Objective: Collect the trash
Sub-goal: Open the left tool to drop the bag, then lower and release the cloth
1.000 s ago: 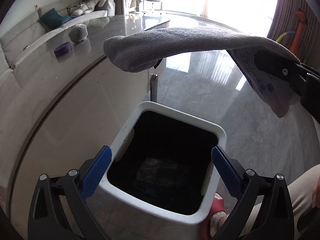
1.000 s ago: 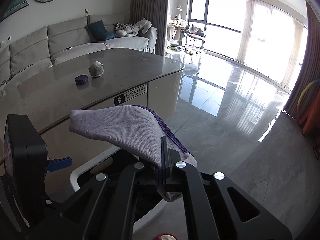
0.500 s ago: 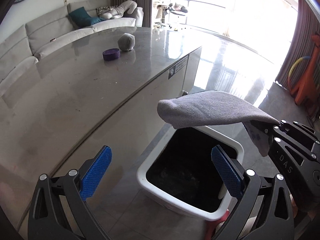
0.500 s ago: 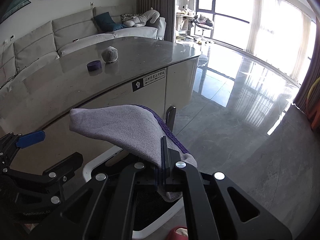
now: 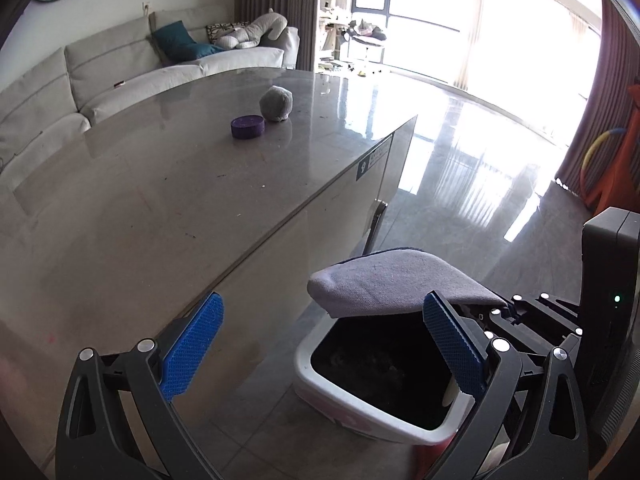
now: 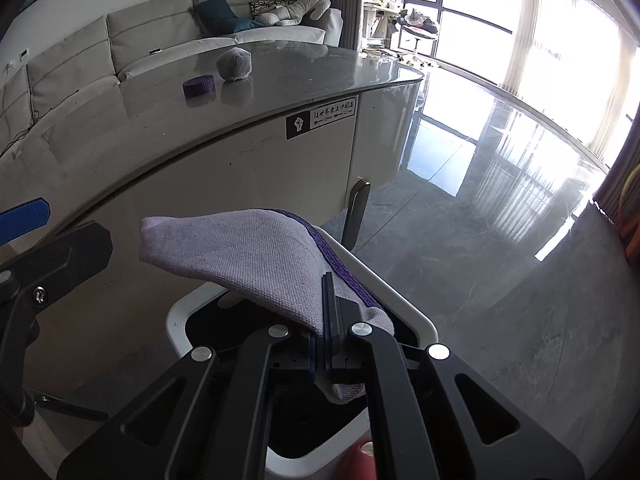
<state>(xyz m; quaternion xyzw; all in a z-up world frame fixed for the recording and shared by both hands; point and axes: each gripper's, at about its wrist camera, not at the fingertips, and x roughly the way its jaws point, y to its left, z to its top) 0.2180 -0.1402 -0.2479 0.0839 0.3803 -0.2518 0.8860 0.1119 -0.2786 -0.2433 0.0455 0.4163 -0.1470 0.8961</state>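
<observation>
My right gripper [image 6: 328, 320] is shut on a grey sock [image 6: 248, 256] with a purple cuff and holds it flat above a white trash bin [image 6: 404, 304] with a black liner on the floor. In the left wrist view the sock [image 5: 396, 284] hangs over the bin [image 5: 320, 380], with the right gripper [image 5: 492, 308] at the sock's right end. My left gripper [image 5: 320, 344] is open and empty, left of the bin beside the table's side panel. A rolled grey sock ball [image 5: 276, 103] and a purple round lid [image 5: 248, 126] sit on the grey table [image 5: 160, 184].
The table's pale side panel [image 6: 240, 168] stands right behind the bin. A dark chair back [image 6: 356, 212] rises just past the bin. Glossy grey floor [image 6: 500, 240] spreads to the right. A light sofa [image 5: 120, 68] lies beyond the table.
My left gripper has risen and swung left from over the bin toward the tabletop. The right gripper with the sock has come lower and closer over the bin.
</observation>
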